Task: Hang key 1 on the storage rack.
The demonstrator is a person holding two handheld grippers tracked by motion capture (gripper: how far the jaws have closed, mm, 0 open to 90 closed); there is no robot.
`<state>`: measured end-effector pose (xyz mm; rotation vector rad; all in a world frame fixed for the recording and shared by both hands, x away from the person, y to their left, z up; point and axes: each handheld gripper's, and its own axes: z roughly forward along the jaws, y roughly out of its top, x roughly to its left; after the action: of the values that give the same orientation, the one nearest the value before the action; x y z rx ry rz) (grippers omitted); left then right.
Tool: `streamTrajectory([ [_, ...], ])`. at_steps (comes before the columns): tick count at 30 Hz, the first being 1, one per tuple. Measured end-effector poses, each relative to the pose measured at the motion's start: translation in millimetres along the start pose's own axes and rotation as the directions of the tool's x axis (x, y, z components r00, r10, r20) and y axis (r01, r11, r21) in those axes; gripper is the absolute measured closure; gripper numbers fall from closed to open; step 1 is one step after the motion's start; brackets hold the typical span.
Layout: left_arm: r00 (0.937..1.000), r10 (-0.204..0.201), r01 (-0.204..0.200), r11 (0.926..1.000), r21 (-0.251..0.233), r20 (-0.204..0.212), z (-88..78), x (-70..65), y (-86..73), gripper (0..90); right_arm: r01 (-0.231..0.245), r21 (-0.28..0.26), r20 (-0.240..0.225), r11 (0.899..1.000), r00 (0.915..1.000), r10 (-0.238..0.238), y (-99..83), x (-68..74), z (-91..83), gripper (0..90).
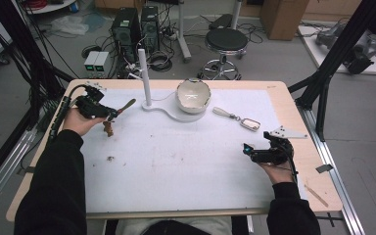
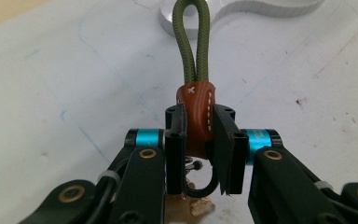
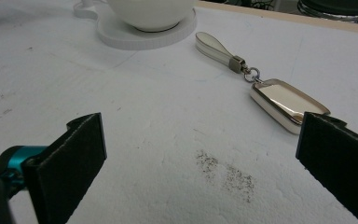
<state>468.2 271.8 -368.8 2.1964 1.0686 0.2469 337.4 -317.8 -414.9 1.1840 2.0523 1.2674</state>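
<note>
1. The left gripper is held above the far left part of the white surface. Its jaws are closed on the brown leather sleeve of a keychain, and the olive cord loop sticks out past the jaws toward a white stand.
2. In the high view a small brown piece hangs below this gripper; it is probably part of the same keychain, but the picture is too coarse to be sure.
3. The right gripper rests low over the right side of the surface with its jaws spread wide and nothing between them.
4. A silver key fob with a white strap lies flat on the surface just ahead of the right gripper, near its right-hand jaw in the right gripper view.
5. A white bowl sits on the round base of the stand, at the far middle of the surface, between the two keychains.
6. A dark smudge marks the surface between the open jaws.
</note>
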Motion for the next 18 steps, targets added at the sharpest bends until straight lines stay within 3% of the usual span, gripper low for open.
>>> streamTrajectory([
  [2, 0.9999, 0.01, -0.01, 0.9999, 0.004, -0.011, -6.9, 0.4, 2.8, 75.5, 0.005, -0.002, 0.0, 1.0, 1.0, -0.005, 0.0, -0.1, 0.3, 0.6],
  [4, 0.9998, 0.011, -0.011, 0.9999, -0.012, -0.018, -13.9, 0.8, 5.6, 75.6, 0.007, 0.001, -0.004, 1.0, 1.0, -0.007, 0.2, 1.1, 0.2, 0.6],
  [5, 0.9997, 0.006, -0.007, 0.9991, -0.042, -0.023, -22.3, 2.8, 9.0, 75.6, 0.008, 0.001, -0.002, 1.0, 1.0, -0.008, 0.4, 1.6, 0.3, 0.6],
  [10, 0.9989, -0.007, 0.004, 0.9971, -0.076, -0.046, -35.8, 6.5, 16.0, 75.8, 0.016, 0.001, -0.004, 1.0, 0.9999, -0.016, 0.7, 2.6, 1.5, 0.6],
  [11, 0.9986, -0.008, 0.002, 0.9926, -0.121, -0.052, -42.6, 5.5, 18.2, 75.9, 0.015, 0.006, -0.006, 1.0, 0.9999, -0.015, 0.7, 3.1, 1.5, 0.6],
  [18, 0.9968, -0.009, -0.001, 0.9921, -0.125, -0.079, -52.7, 7.7, 27.9, 76.1, 0.02, 0.002, -0.01, 1.0, 0.9998, -0.02, 1.6, 4.6, 1.4, 0.6],
])
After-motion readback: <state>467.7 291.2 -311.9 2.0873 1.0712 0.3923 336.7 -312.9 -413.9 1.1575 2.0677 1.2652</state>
